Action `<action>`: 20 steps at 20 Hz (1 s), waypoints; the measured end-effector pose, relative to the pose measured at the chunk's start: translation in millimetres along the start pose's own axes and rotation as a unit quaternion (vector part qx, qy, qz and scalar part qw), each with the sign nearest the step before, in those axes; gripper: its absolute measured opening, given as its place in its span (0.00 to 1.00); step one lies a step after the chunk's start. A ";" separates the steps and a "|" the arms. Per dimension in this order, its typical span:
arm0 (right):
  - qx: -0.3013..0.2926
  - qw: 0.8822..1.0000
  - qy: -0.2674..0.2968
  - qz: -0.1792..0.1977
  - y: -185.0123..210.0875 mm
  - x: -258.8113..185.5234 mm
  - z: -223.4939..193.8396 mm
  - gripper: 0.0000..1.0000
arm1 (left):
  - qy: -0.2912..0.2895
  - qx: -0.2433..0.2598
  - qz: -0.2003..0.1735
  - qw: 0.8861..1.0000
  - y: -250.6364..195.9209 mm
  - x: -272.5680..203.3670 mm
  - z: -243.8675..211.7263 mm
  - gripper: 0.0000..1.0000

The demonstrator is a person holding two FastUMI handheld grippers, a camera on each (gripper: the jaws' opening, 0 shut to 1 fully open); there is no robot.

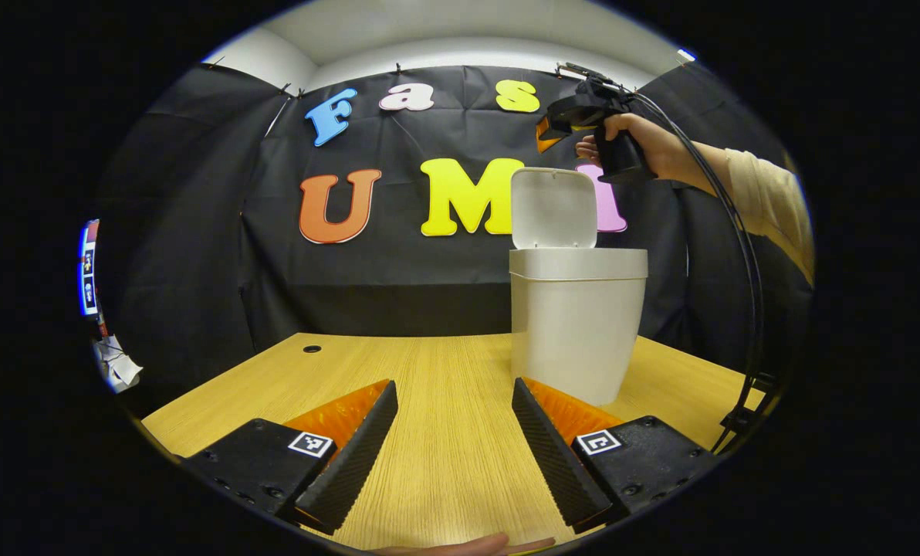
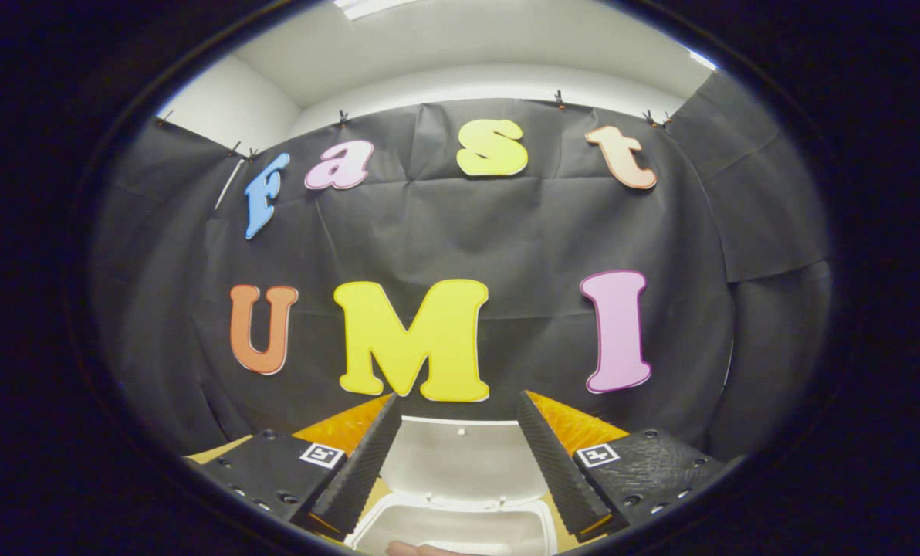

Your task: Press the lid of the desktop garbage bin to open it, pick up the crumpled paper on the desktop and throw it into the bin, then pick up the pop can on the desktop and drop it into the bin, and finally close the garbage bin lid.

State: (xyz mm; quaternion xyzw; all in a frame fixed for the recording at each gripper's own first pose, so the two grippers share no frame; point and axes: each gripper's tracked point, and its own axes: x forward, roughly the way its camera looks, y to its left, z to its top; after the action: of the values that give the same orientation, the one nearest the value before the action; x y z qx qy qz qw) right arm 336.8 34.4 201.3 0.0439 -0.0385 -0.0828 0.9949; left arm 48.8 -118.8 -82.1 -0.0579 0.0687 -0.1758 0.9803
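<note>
I hold my left claw (image 1: 452, 455) low over the table (image 1: 444, 371), its fingers spread wide with nothing between them and only bare wood grain in the gap. I judge it is parked there to stay out of the way, since the bin (image 1: 576, 316) stands just ahead and to the right of it, on the table, with its lid (image 1: 553, 208) tipped up and back on its hinge.

My right claw (image 2: 452, 463) hangs above the bin, and in the left gripper view I see it held high by a hand (image 1: 645, 147) with a pale sleeve (image 1: 769, 201) behind it, a cable trailing down from it. In the right gripper view its fingers stand wide apart and hold nothing; between them I look down on the raised lid (image 2: 460, 455) and the open mouth of the bin (image 2: 452, 529) below. A claw placed over the opening like that suits a drop.

I cannot see crumpled paper or a pop can on the stretch of table in view, so I cannot say whether either is already in the bin. With the lid up, I judge that closing it is the step left, and the right claw sits best for pushing it down from above.
</note>
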 end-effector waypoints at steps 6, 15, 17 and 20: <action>-0.011 0.999 0.014 -0.045 -12.2 36.8 -10.5 0.93 | -0.009 0.006 0.006 1.000 5.0 -1.6 3.3 0.99; -0.003 0.996 0.079 -0.048 -13.8 8.6 -29.4 0.95 | 0.024 -0.025 0.000 0.999 -6.7 5.0 -12.9 0.99; -0.003 0.994 0.100 -0.033 -9.1 -1.8 -37.9 0.96 | 0.022 -0.024 -0.004 0.999 -13.7 4.5 -9.2 0.99; -0.008 0.993 0.120 -0.007 -3.6 -17.5 -51.0 0.95 | 0.012 -0.009 -0.006 1.000 -23.8 4.9 -1.0 0.98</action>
State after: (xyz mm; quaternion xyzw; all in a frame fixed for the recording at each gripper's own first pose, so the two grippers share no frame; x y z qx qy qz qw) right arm 323.3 37.9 149.0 0.0461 0.0820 -0.0846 0.9920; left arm 45.2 -142.8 -80.4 -0.0650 0.0819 -0.1818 0.9778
